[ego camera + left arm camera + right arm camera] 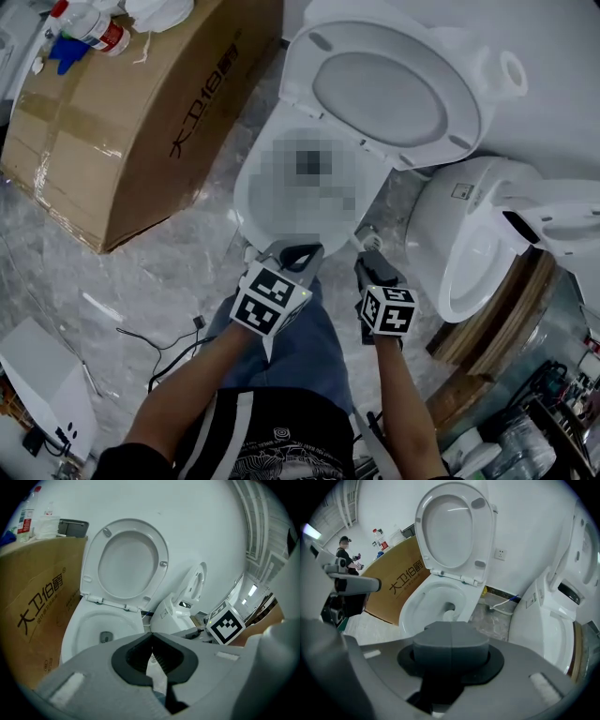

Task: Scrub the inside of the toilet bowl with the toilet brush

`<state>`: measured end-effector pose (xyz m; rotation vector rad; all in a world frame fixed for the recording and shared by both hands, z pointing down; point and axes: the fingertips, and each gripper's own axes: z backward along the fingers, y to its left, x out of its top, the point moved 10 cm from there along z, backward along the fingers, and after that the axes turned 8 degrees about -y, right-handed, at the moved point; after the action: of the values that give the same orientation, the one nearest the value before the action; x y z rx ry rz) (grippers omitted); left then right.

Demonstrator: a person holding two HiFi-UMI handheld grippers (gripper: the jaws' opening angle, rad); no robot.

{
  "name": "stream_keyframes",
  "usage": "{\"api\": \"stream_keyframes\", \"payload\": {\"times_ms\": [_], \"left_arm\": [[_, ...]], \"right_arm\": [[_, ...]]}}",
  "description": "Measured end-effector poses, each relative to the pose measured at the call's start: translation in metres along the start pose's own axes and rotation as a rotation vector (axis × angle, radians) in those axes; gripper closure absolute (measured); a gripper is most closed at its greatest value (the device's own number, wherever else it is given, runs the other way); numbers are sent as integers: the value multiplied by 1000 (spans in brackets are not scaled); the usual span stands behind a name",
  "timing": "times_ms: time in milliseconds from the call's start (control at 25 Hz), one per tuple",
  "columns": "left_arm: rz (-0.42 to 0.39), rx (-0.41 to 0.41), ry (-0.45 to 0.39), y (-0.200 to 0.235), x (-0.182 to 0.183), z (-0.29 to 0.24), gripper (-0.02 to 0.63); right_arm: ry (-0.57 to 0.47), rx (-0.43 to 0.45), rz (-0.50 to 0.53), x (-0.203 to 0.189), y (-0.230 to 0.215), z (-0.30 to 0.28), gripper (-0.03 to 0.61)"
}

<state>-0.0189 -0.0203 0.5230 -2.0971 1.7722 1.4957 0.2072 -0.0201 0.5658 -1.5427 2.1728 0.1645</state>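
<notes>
The toilet bowl (pixel 246 199) stands straight ahead with its seat and lid (pixel 380 89) raised against the wall. It also shows in the left gripper view as the bowl (pixel 84 625) and in the right gripper view as the bowl (pixel 417 603). Both grippers hover side by side over the bowl's near rim, above the person's knees. My left gripper (pixel 298 251) (pixel 151 635) has its tips together, and a white patch shows through the hollow behind them. My right gripper (pixel 368 264) (pixel 451 626) is shut with nothing seen in it. I cannot make out a toilet brush in any view.
A large cardboard box (pixel 141 112) with bottles (pixel 94 28) on top lies left of the toilet. A second toilet (pixel 469 244) stands close on the right. A hose (pixel 504 605) runs along the wall base. A white box (pixel 37 375) and a cable (pixel 159 342) lie on the marble floor.
</notes>
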Motion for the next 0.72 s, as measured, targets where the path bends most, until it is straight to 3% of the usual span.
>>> {"api": "stream_keyframes", "payload": {"times_ms": [400, 720], "left_arm": [[13, 37, 2, 13, 1, 0, 617], [25, 85, 3, 24, -5, 12, 617]], "right_arm": [[-69, -35, 33, 36, -21, -16, 430], [-109, -3, 63, 68, -15, -39, 430]]}}
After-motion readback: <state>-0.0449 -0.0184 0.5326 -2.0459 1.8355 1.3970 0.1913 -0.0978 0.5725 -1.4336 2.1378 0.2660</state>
